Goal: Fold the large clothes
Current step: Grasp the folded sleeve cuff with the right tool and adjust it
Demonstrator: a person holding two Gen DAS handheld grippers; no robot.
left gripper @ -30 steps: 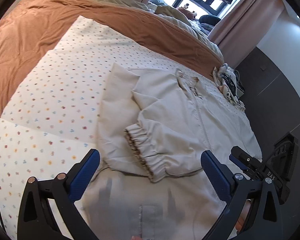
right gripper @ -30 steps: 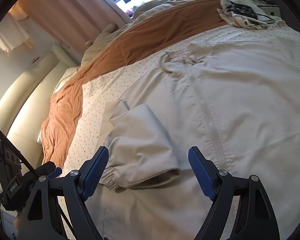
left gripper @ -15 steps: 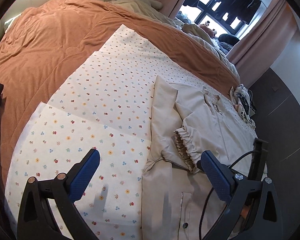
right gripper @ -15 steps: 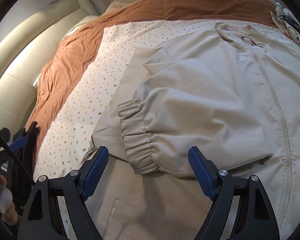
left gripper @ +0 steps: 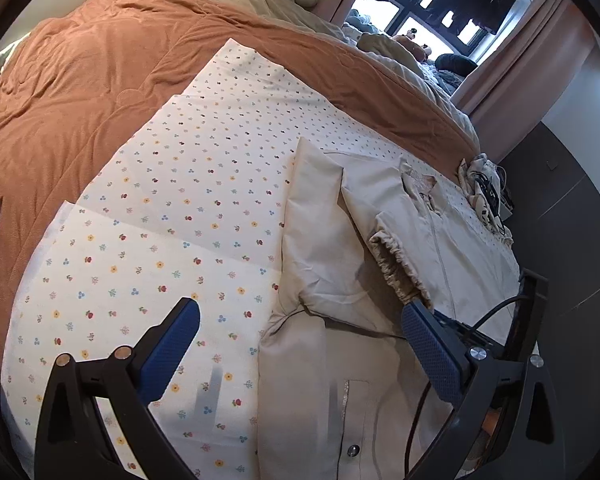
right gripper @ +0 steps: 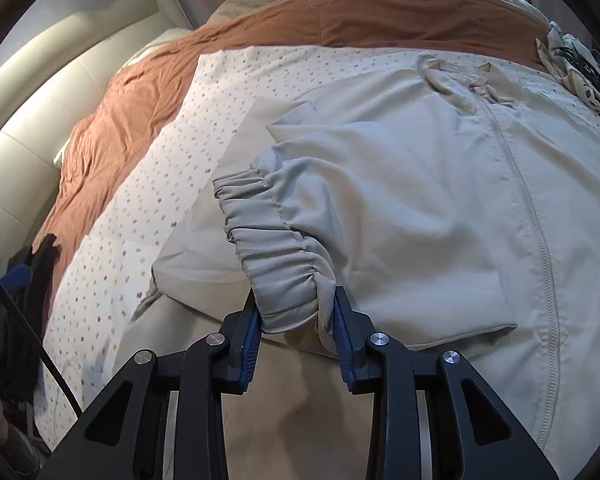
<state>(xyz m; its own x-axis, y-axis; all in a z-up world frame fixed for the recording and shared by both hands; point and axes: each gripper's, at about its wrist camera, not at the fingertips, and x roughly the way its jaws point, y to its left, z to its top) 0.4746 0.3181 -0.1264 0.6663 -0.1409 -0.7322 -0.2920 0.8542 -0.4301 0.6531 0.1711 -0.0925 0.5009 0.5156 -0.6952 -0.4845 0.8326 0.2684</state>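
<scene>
We see a pale beige jacket (right gripper: 440,184) lying front-up on a flower-dotted sheet (left gripper: 172,216), which is spread over an orange-brown blanket (left gripper: 100,80) on a bed. In the right wrist view, the jacket fills the frame from 9 o'clock round to 4 o'clock, its zipper (right gripper: 536,224) running from the collar (right gripper: 452,76) at 1 o'clock down toward 4 o'clock. One sleeve (right gripper: 340,184) is folded across the chest, and its gathered elastic cuff (right gripper: 276,240) sits just above centre.

Our right gripper (right gripper: 296,320) is at 6 o'clock, its blue pads closed in on the lower end of that cuff, with bunched fabric pinched between them. The cuff rises from the pads toward 11 o'clock, and the rest of the sleeve spreads away toward 2 o'clock.

In the left wrist view, our left gripper (left gripper: 300,344) is at 6 o'clock with its jaws spread wide and nothing between them. Its left pad hangs above the dotted sheet, and its right pad hangs above the jacket's lower front. The jacket's edge passes between the two pads, so the garment lies from 6 o'clock up toward 2 o'clock, with the cuff (left gripper: 396,264) just beyond the right pad. A small heap of patterned cloth and cables (left gripper: 486,188) rests at 3 o'clock near the bed's edge. A window (left gripper: 440,8) shows at 1 o'clock.
</scene>
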